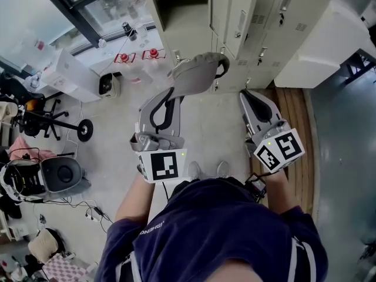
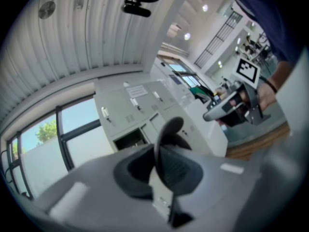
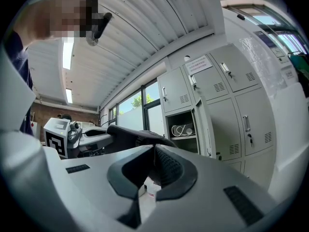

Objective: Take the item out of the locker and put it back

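the lockers (image 1: 247,16) stand at the far side of the floor, and the one open compartment (image 3: 183,124) is at the left of the bank, its door swung out on the right. the item, which looks like a grey cap (image 1: 197,74) though the views are too warped to be sure, is out of the locker. it hangs in the air near the person, well apart from the compartment. the left gripper (image 1: 174,96) has its jaws pinched tight on a thin dark edge of it, so most of the cap droops past the tips. the right gripper (image 1: 251,98) is just beside it on the right, jaws together with nothing between them.

the step in hand is probably the return. doing it well means holding the pinch firm all the way, since a grip on an edge can slip if the cap swings. carry it level to the opening, aim left of the door edge, and lead with the loose bulk so it goes in first. a white cable (image 3: 182,129) lies coiled on the shelf, so set the cap down beside or over it without dragging it. open the jaws only once the cap rests on the shelf. the free right gripper could steady the door if it drifts.
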Demonstrator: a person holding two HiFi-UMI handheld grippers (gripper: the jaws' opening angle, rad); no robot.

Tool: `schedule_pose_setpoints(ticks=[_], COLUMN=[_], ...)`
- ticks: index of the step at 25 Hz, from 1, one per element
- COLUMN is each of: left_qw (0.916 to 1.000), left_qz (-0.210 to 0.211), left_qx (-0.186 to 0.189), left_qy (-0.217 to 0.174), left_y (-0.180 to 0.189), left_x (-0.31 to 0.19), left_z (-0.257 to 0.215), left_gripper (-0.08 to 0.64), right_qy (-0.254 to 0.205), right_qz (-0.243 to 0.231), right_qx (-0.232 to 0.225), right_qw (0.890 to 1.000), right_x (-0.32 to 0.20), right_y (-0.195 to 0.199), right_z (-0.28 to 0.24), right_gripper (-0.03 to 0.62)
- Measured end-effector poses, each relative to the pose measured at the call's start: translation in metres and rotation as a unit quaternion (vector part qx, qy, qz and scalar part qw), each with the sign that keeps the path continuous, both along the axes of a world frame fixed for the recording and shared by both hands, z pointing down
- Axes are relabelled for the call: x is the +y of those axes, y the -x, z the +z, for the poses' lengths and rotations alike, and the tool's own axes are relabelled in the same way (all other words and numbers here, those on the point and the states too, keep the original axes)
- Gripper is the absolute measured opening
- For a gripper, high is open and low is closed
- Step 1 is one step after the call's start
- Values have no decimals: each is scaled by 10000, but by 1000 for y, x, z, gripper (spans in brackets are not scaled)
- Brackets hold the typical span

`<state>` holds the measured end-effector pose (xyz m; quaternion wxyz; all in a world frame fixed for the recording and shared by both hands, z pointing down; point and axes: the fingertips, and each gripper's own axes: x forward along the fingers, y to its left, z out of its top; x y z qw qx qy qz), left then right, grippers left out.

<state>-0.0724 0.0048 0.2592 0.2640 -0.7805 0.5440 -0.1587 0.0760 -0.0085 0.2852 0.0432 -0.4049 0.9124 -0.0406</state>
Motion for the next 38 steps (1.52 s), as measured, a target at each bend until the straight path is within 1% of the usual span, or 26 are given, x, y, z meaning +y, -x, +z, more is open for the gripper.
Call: schedule_pose_setpoints(ticks=[8, 13, 18, 21, 24, 27, 33, 38], left_qw=[9998, 9994, 9982, 9974, 9968, 9965, 9956, 9952], left_qz=[-132, -343, -554, -701, -779, -791, -864, -860], left_qx=[-115, -97, -217, -153, -165, -259, -349, -434], left_qy=[11, -31, -109, -114, -88, -93, -137, -189], left_y=[-10, -26, -44, -53, -62, -70, -67, -60], left_x=[-8, -11, -15, -19, -23, -30, -43, -65], left_z=[4, 4, 1, 1, 1, 2, -5, -11], left_gripper=[17, 17, 17, 17, 17, 17, 17, 17], right_qy=[17, 1, -13, -25, -29, -28, -36, -32], right_qz=[-108, -308, -541, -658, -728, -767, -787, -819], right_qx=[-14, 1, -2, -1, -29, -77, -124, -95], right_qw=[9999, 9995, 9985, 9978, 9973, 9970, 9968, 9966], right_x=[-5, -8, -12, -14, -19, -24, -30, -43], right_y=[-12, -27, -46, -55, -63, -70, -72, -64], right_z=[2, 3, 3, 4, 4, 5, 2, 0], right_gripper=[8, 6, 8, 8, 8, 6, 8, 8])
